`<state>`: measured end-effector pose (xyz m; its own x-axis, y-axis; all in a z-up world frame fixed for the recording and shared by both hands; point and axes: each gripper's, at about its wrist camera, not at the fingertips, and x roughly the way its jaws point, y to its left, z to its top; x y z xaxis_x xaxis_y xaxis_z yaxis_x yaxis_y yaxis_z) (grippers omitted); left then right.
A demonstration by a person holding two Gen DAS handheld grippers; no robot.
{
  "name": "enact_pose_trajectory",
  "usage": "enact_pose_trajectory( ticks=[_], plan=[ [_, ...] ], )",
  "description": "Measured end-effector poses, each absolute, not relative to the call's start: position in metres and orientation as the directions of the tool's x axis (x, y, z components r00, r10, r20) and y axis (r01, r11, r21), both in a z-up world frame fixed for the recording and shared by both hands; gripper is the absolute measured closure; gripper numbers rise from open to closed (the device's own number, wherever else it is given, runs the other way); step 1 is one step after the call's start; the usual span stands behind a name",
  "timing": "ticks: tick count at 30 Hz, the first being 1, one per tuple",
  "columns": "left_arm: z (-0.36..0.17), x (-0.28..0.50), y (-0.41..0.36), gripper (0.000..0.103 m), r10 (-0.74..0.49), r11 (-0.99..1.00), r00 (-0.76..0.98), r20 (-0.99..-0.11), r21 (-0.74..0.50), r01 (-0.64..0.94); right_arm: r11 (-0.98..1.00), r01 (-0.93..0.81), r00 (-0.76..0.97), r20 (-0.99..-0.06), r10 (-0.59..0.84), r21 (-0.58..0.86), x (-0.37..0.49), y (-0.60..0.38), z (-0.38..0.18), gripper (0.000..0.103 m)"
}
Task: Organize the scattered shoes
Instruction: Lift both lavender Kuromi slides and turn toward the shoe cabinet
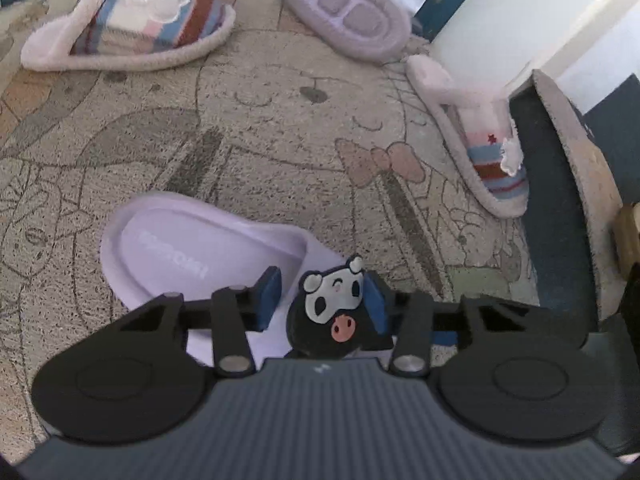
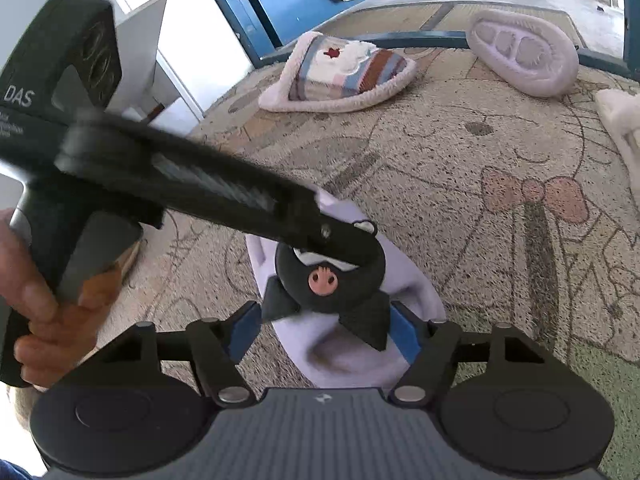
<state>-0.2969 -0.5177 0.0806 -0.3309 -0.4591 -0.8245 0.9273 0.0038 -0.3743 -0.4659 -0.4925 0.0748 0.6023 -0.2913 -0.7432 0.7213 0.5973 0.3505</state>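
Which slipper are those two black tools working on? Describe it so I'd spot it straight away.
Start from the big beige cartoon rug. At its near edge, right under the left tool and right tool, lies the smooth lilac slipper. Unlike the fuzzy striped slipper and the upturned fuzzy sole farther off, it carries a black cartoon charm with a pink snout.

I see the lilac slipper (image 1: 192, 248) as smooth matt foam or rubber, its cartoon charm (image 1: 332, 308) slightly glossy. The striped slippers (image 1: 132, 20) look fluffy cloth, the rug (image 1: 260, 128) rough short pile. My tongs (image 1: 320, 300) seem matt black plastic with blue pads (image 1: 269, 298), perhaps rubber.
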Motion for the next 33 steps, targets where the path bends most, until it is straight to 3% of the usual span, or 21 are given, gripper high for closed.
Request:
enact_pose_trajectory(
  ticks=[4,11,20,27,30,33],
  plan=[
    [0.083,-0.29,-0.515,0.066,-0.474,0.03,-0.312,-0.823,-0.369,0.929,0.591,0.721,0.613,-0.731,-0.3,0.362,-0.463,-0.492,0.078,0.031],
    [0.094,-0.255,-0.514,0.08,-0.526,0.125,-0.248,-0.814,-0.363,0.923,0.617,0.678,0.663,-0.694,-0.28,0.399,-0.441,-0.504,0.086,0.031],
    [0.095,-0.203,-0.511,0.081,-0.554,0.233,-0.188,-0.811,-0.368,0.9,0.667,0.623,0.72,-0.632,-0.285,0.409,-0.393,-0.513,0.092,0.031],
    [0.091,-0.179,-0.504,0.079,-0.569,0.274,-0.185,-0.801,-0.397,0.876,0.773,0.554,0.716,-0.651,-0.252,0.309,-0.354,-0.507,0.087,0.031],
    [0.088,-0.178,-0.501,0.077,-0.565,0.274,-0.19,-0.803,-0.4,0.875,0.78,0.537,0.728,-0.644,-0.236,0.321,-0.36,-0.509,0.084,0.036],
    [0.087,-0.171,-0.495,0.069,-0.551,0.305,-0.198,-0.811,-0.416,0.856,0.738,0.545,0.744,-0.636,-0.206,0.398,-0.369,-0.517,0.08,0.051]
  ],
)
